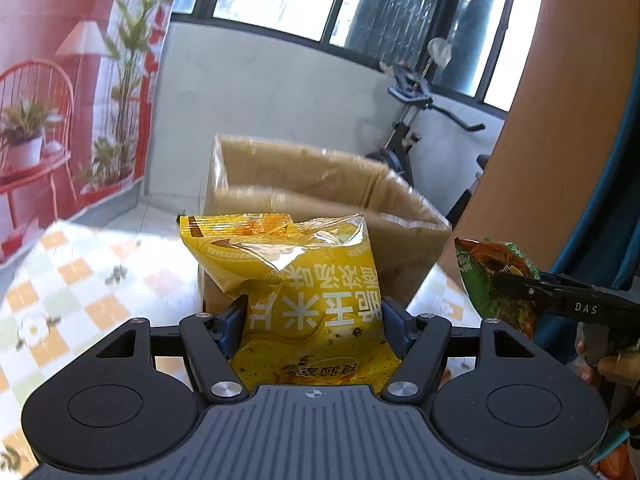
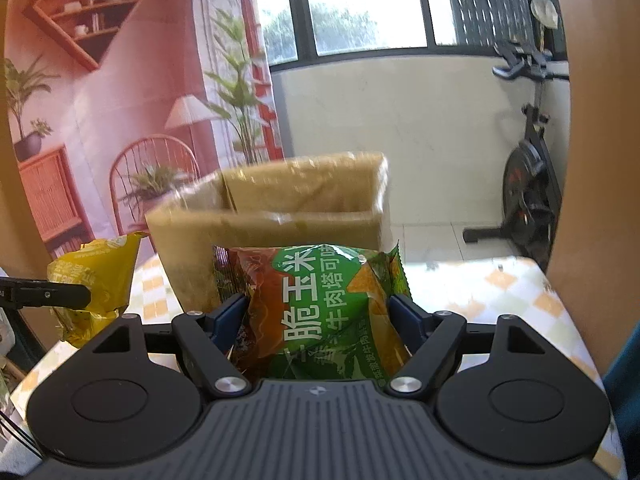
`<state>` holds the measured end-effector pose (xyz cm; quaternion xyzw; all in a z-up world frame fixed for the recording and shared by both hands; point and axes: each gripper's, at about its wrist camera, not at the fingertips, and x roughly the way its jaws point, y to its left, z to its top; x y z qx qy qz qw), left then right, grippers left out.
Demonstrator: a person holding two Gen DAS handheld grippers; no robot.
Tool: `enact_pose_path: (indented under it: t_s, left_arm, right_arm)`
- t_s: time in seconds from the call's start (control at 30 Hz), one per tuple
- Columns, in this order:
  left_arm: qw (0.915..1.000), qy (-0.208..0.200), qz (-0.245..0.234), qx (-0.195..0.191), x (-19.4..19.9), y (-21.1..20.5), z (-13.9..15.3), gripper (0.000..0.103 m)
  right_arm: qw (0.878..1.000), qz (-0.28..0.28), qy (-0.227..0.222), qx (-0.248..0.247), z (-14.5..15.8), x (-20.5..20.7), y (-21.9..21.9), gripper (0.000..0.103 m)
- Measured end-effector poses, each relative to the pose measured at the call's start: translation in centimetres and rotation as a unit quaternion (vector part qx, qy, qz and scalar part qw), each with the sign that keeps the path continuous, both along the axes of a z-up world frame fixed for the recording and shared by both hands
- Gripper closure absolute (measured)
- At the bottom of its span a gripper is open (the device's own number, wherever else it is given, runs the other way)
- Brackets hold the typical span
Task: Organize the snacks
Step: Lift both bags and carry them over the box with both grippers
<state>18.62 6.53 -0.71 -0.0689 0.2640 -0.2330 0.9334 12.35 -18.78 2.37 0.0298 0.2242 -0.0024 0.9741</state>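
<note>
While both packets hang clear of the worktop (image 1: 72,280) with its orange-and-green checked cloth, the step in hand looks like carrying them to the open brown cardboard box (image 1: 320,196) that stands on that worktop just beyond them. The left tongs (image 1: 314,312) are clenched on the crinkled yellow foil snack bag (image 1: 296,276), pads pressing its lower half from both sides, its sealed top edge upright and level with the box's near wall. The right tongs (image 2: 318,312) likewise grasp the green-and-brown foil snack bag (image 2: 320,300) around its middle, and it too stands in front of the box. Each packet shows at the edge of the other camera, so the two hands are side by side and near each other.

To do this well, I judge each bag should go over the near rim before it moves forward, since a puffy packet catching the cardboard edge could twist out of the grip. Dropping them in one at a time (the box mouth looks only moderately wide) would keep the hands from colliding. Release only once a bag is inside the walls; what the box already holds is hidden here.
</note>
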Motion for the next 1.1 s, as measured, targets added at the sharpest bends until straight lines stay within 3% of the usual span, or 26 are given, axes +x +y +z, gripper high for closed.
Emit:
enact_pose_path:
  t_s: [0.3, 0.53, 0.83, 1.1]
  left_arm:
    - [0.999, -0.043, -0.011, 0.009, 3.3, -0.8, 3.7, 0.032]
    - [0.998, -0.061, -0.017, 0.011, 7.9, -2.6, 6.1, 0.032]
    - [0.9993, -0.018, -0.029, -0.012, 15.4, -4.1, 5.2, 0.032]
    - [0.999, 0.016, -0.037, 0.022, 19.0, -5.1, 3.2, 0.032]
  right_arm:
    - [0.999, 0.021, -0.049, -0.008, 3.9, 3.4, 0.0, 0.024]
    - [0.995, 0.046, -0.081, -0.029, 5.8, 8.7, 0.6, 0.024]
    - [0.995, 0.063, -0.08, -0.016, 5.0, 16.8, 0.6, 0.024]
    - [0.998, 0.049, -0.032, 0.037, 2.6, 21.8, -1.3, 0.024]
